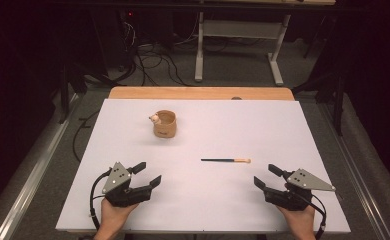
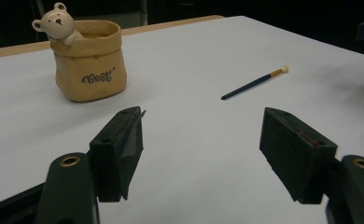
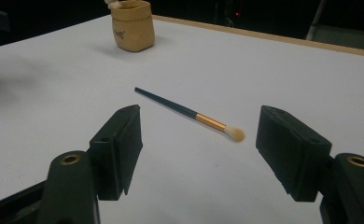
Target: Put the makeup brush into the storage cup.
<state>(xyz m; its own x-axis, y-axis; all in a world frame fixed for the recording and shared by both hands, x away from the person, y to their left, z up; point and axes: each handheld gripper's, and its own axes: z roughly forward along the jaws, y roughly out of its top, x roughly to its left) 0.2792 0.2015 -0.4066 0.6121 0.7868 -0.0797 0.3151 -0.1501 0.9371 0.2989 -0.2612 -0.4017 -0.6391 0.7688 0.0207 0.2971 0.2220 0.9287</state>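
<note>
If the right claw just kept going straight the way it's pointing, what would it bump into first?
Most likely the brush. It lies on the white table just ahead of the open right claw, between the lines of its two jaws. The bear pot stands much farther off and to one side, though depth is hard to judge.

Looks like a lab setup: dark room, loose cables point(image 1: 153, 62) on the floor beyond the white-covered desk point(image 1: 283, 130), another desk frame point(image 1: 238, 40) behind.
</note>
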